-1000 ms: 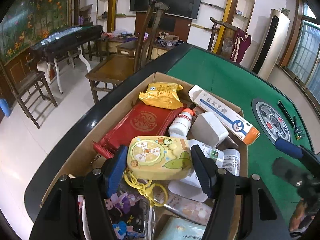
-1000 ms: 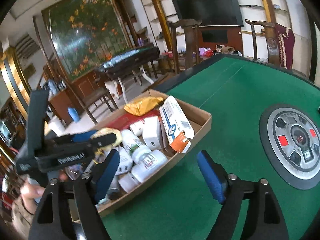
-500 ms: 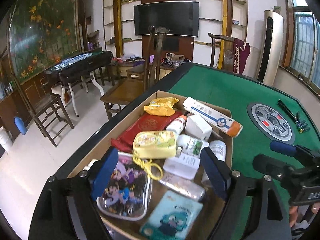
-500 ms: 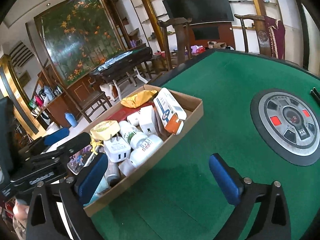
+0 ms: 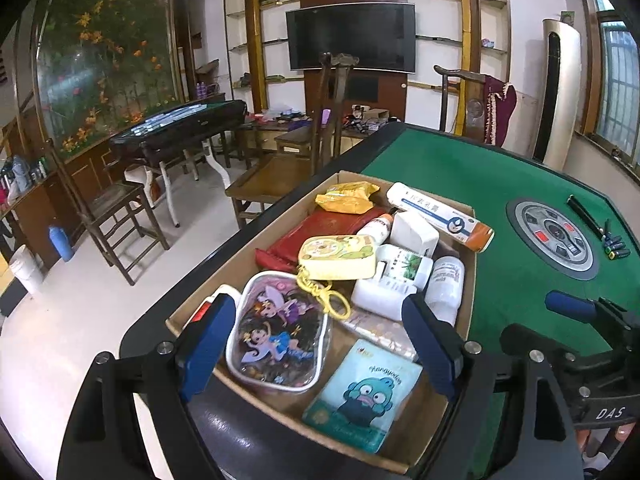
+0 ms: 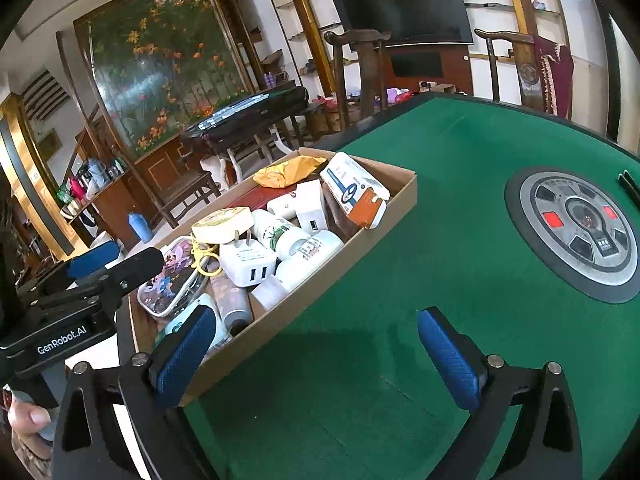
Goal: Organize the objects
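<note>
Both my jaws gape empty; the yellow cartoon pouch point(image 5: 338, 257) perched atop the crowded shallow cardboard box point(image 5: 466, 320) might slide off.

The worktop point(image 6: 460, 240) has matt green felt and a glossy black rim. The box point(image 6: 320, 292) is plain brown cardboard. The pouch point(image 5: 276, 332) looks like shiny clear plastic, the charger point(image 6: 248, 260) smooth white plastic. The right claw point(image 6: 320, 356) carries rough blue pads point(image 6: 448, 356) on matt black plastic.
</note>
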Action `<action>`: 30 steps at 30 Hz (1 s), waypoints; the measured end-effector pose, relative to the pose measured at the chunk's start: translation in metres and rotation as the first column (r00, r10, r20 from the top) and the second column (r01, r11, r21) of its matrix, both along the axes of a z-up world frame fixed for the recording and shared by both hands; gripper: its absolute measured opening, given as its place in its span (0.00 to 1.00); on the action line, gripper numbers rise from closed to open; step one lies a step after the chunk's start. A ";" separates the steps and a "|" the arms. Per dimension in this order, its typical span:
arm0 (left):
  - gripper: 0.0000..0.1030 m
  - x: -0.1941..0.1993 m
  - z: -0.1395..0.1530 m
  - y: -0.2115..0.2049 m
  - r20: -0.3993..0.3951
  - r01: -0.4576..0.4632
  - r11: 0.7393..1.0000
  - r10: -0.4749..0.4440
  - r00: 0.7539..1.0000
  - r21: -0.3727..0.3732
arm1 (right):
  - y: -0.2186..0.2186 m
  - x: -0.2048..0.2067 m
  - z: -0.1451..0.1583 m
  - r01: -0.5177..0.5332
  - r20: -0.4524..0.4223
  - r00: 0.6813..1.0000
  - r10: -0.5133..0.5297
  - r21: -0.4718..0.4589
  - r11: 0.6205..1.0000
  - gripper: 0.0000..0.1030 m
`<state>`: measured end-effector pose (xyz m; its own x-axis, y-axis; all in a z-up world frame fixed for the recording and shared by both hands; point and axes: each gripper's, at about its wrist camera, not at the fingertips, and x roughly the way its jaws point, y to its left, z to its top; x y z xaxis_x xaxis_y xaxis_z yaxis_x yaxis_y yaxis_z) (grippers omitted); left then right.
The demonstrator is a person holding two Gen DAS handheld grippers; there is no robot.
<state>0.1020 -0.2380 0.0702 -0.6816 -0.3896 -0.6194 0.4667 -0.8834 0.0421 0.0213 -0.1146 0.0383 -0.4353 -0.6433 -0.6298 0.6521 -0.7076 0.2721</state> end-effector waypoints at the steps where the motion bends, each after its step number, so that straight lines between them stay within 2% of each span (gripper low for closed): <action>1: 0.82 0.001 0.000 0.001 0.005 -0.005 1.000 0.005 1.000 -0.006 | 0.001 0.001 0.000 0.002 0.003 1.000 -0.002 -0.002 1.000 1.00; 6: 0.82 0.011 0.002 0.003 0.014 -0.012 1.000 0.012 1.000 -0.020 | 0.003 0.005 0.001 0.004 0.003 1.000 -0.004 -0.005 1.000 1.00; 13: 0.82 0.031 0.006 -0.010 -0.016 -0.023 0.998 0.024 1.000 0.059 | 0.003 0.010 0.001 -0.003 0.001 1.000 0.003 -0.002 1.000 1.00; 15: 0.82 0.031 0.003 -0.017 0.004 -0.063 0.997 0.063 0.998 0.047 | 0.001 0.012 0.001 -0.006 -0.001 1.000 0.006 0.002 1.000 1.00; 19: 0.82 0.032 -0.004 -0.025 0.018 -0.068 0.995 0.067 0.998 0.078 | -0.002 0.015 0.002 -0.011 -0.009 1.000 0.011 0.009 1.000 1.00; 30: 0.82 0.028 -0.007 -0.017 0.008 -0.045 0.997 0.044 0.999 0.062 | -0.001 0.022 0.007 -0.017 -0.023 1.000 0.017 0.011 1.000 1.00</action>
<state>0.1303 -0.2548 0.0634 -0.6605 -0.3802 -0.6474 0.5056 -0.8627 -0.0091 0.0433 -0.1154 0.0452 -0.4392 -0.6440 -0.6264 0.6701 -0.6992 0.2490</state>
